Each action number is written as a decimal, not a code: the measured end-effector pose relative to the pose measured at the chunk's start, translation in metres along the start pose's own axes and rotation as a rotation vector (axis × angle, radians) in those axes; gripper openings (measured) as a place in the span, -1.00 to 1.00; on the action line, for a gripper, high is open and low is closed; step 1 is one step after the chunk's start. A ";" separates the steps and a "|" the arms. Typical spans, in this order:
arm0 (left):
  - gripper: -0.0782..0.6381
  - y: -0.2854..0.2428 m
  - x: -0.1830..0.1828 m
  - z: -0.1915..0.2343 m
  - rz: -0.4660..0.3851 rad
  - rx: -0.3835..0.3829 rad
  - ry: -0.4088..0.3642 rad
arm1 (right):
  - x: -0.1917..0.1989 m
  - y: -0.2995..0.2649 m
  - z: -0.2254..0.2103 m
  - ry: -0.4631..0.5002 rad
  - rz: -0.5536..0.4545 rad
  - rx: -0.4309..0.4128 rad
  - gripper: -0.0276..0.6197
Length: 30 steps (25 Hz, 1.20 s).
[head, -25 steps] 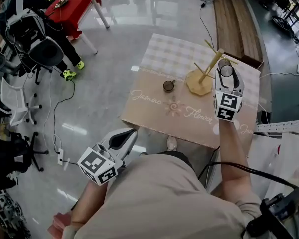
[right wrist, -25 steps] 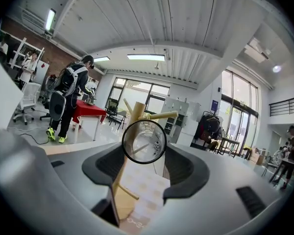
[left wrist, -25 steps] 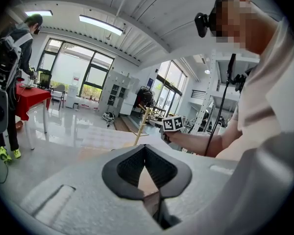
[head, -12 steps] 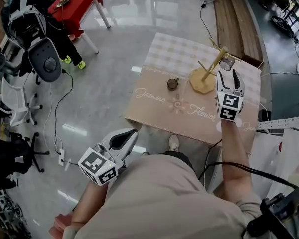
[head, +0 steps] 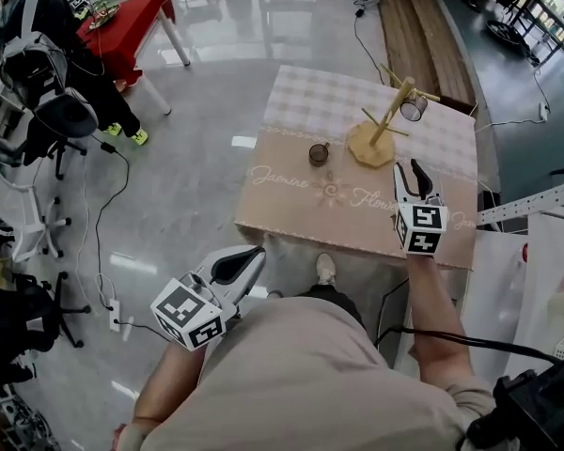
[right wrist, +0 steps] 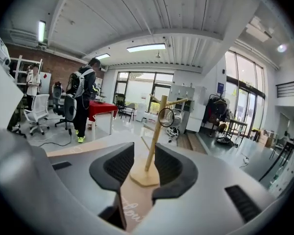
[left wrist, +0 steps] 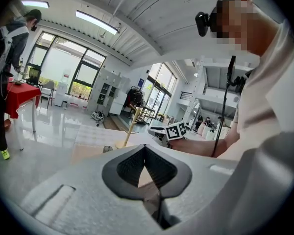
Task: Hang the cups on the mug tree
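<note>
Checked tablecloth, mug tree standing: one cup hangs on it, second cup waits left of it. Right claw has just half-closed on nothing; left claw is pinched together.

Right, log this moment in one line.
hung cup on tree | other cup on table | right tongs empty, just closing | left tongs shut

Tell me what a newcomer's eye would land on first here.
The wooden mug tree at the far side of the table, one glass cup already hanging from a peg. A second, dark cup stands on the cloth to its left in the head view. The right gripper hangs short of the tree, its jaws having just closed partway on nothing.
</note>
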<state>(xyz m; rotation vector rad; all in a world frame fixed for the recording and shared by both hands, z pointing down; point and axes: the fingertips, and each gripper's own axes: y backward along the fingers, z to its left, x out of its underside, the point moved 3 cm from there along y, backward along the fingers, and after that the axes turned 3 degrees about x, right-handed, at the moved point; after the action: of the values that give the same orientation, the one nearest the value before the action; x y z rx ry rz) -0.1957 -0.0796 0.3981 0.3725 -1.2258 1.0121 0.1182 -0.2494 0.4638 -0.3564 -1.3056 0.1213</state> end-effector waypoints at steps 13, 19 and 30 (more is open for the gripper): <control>-0.76 0.031 0.034 -0.021 0.052 0.169 -0.016 | 0.018 0.135 0.124 -0.146 0.069 -0.246 -0.85; -0.76 0.043 0.046 -0.029 0.061 0.220 -0.010 | 0.023 0.176 0.165 -0.158 0.087 -0.290 -0.86; -0.76 0.070 0.066 -0.034 0.074 0.246 -0.013 | 0.031 0.217 0.223 -0.121 0.098 -0.340 -0.87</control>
<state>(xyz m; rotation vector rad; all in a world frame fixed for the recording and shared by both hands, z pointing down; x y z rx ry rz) -0.2321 0.0113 0.4274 0.5290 -1.1357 1.2311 -0.0628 0.0055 0.4701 -0.7120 -1.4302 0.0021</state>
